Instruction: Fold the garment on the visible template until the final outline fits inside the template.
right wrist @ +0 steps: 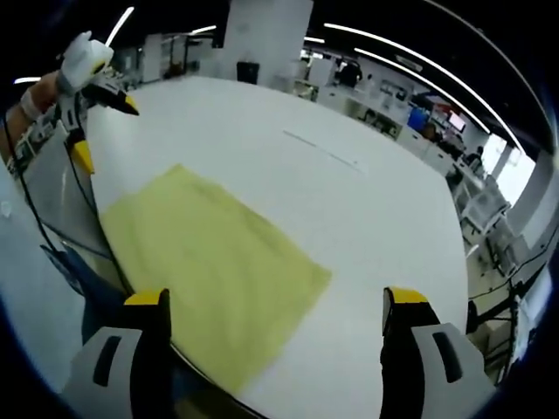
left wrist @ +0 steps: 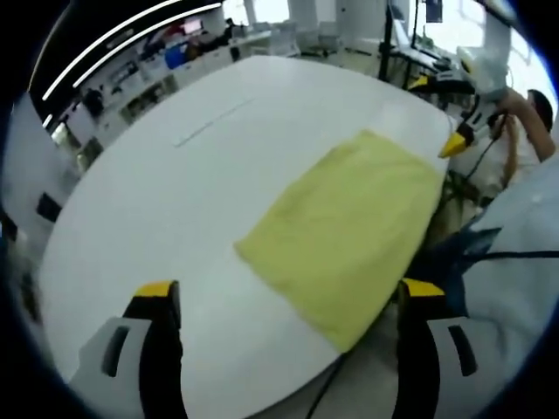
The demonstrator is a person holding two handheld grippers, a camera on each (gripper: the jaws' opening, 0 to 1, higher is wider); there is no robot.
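In the left gripper view, the yellow garment [left wrist: 345, 236] lies flat as a folded rectangle in the centre-right of the frame, on a white table [left wrist: 175, 201]. Its right-hand edge runs along the table's edge. The left gripper [left wrist: 288, 301] rises from the bottom of the frame with its yellow-tipped jaws spread wide, holding nothing and clear of the cloth. The right gripper [left wrist: 454, 113] enters at upper right, beyond the garment's far corner, its jaws apart and empty. A thin line [left wrist: 214, 122] marks the table surface at upper left.

In the right gripper view, the garment [right wrist: 210, 271] occupies the lower-left centre, reaching the table [right wrist: 349, 218] edge at lower left. The right gripper [right wrist: 275, 310] has its jaws wide apart, gripping nothing. The left gripper [right wrist: 100, 122] appears at upper left, jaws parted, held by a gloved hand [right wrist: 83, 57].
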